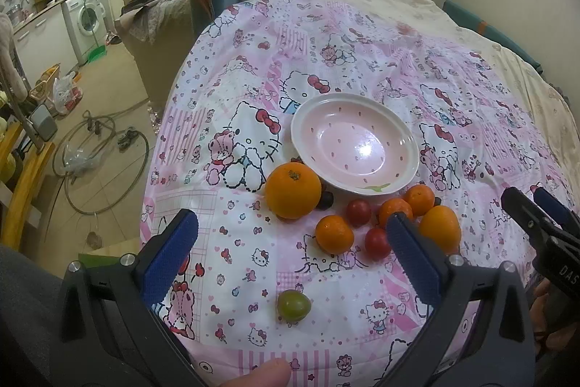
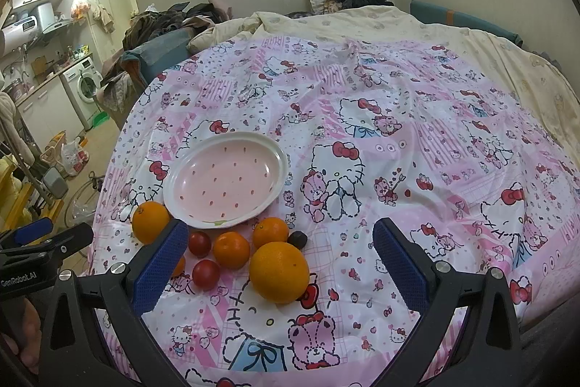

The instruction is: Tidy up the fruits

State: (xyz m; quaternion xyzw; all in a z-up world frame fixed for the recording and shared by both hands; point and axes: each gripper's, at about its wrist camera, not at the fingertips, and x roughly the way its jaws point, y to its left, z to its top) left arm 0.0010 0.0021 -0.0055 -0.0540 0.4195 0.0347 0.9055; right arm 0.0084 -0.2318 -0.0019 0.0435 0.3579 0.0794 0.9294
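**fruitsorter_22:** Looking at the spread, nothing is sitting in the strawberry-print plate (image 1: 406, 147) yet. All the fruit is left on the cartoon-cat bedspread (image 1: 362, 46), bunched along the plate's near rim. Both tools are held with jaws spread wide and nothing between the pads, so no fruit is gripped.

**umi_lurker:** Agreed. Which one gets picked first is probably decided by who's nearer. From the right wrist view, the big orange (image 2: 279, 271) is framed almost dead centre ahead of the right gripper (image 2: 277, 262), a bit toward its left finger. It's round, so no long axis has to be lined up.

**fruitsorter_22:** And the left gripper (image 1: 291, 252)? The green plum-like fruit (image 1: 293, 305) is seen low between its fingers, well apart from the cluster and closest to that hand. The stem-up orange (image 1: 293, 190) lies further out, touching the plate's rim or nearly.

**umi_lurker:** So left for green, right for the big orange, it could be argued. The cherry tomatoes (image 2: 199, 243) and tangerines (image 2: 231, 250) are packed tight, so neighbours might get nudged by wide jaws.

**fruitsorter_22:** The dark little fruit (image 2: 298, 239) behind can't be identified for sure.
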